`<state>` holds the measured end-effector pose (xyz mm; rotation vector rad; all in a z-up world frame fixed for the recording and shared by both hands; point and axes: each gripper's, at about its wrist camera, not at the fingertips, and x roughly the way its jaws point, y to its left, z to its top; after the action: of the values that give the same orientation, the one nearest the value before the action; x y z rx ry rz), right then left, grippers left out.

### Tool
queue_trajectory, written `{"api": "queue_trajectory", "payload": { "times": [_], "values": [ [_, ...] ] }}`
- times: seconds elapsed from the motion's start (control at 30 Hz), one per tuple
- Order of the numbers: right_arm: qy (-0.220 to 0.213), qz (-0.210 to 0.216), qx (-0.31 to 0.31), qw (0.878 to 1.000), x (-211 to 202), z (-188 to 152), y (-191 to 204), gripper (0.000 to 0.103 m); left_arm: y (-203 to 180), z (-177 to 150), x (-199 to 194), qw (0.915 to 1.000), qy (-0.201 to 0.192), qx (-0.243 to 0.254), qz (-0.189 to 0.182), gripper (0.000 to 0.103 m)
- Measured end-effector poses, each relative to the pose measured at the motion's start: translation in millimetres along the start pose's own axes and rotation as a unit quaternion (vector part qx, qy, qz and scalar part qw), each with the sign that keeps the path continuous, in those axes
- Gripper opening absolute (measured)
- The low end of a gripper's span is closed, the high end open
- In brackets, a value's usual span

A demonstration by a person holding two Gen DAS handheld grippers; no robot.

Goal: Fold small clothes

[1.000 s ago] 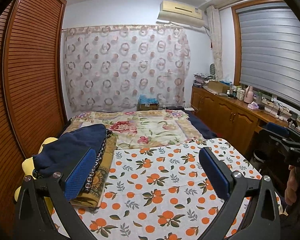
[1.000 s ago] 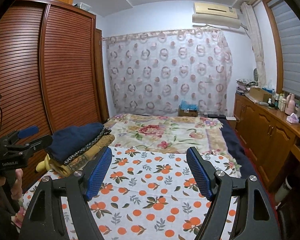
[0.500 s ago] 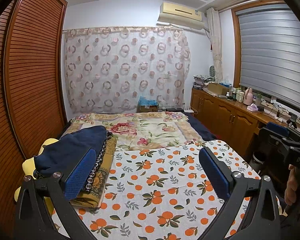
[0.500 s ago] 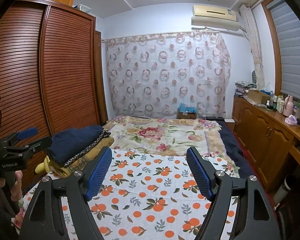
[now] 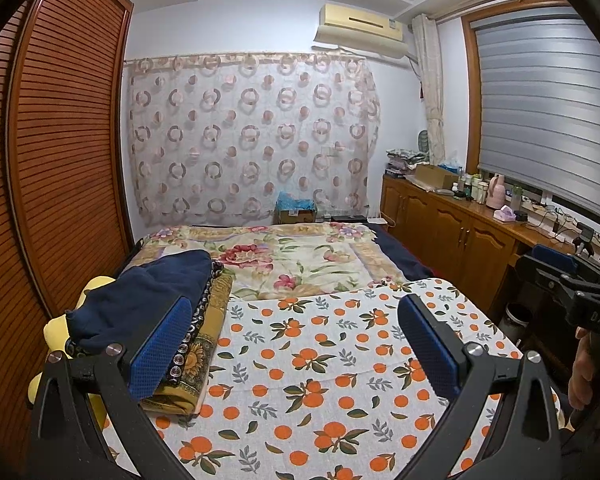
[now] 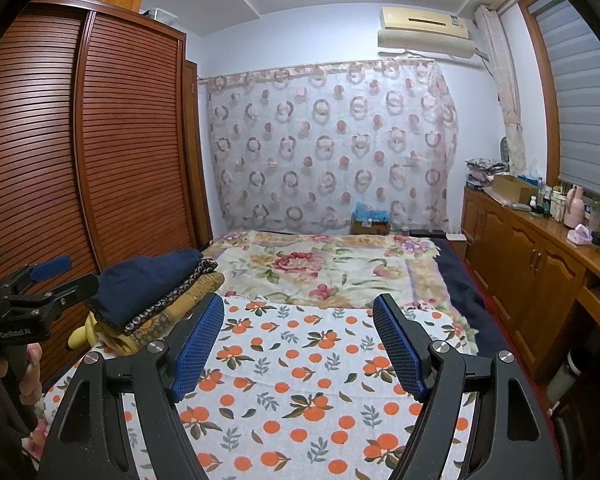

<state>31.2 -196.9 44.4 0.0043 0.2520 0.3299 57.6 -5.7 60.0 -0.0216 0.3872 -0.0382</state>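
Hovering over the bed, both claws spread wide and empty

Near: left claw [image 5: 296, 344] and right claw [image 6: 298, 342] have tilted up slightly in the last second, each gaping, gripping and touching nothing. Below: orange-print cloth [image 5: 320, 360], flat, bare of garments. Left edge: stack of folded clothes [image 5: 148, 300] (navy on top). This fits either a finished stack or a pause between items. Far: curtain [image 5: 252, 136].

You hold your left gripper [image 5: 294, 346] and right gripper [image 6: 298, 346] level, side by side, both with jaws spread wide and empty, a hand [image 5: 590, 368] on each grip.
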Motion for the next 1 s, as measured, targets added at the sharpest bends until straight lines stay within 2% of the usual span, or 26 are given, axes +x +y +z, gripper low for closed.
{"api": "queue_trajectory", "payload": {
  "times": [1.0],
  "values": [
    [-0.004,0.001,-0.001,1.0,0.0,-0.4,-3.1,0.079,-1.3,1.3,-4.9,1.0,0.0,0.001,-0.002,0.103]
  ]
}}
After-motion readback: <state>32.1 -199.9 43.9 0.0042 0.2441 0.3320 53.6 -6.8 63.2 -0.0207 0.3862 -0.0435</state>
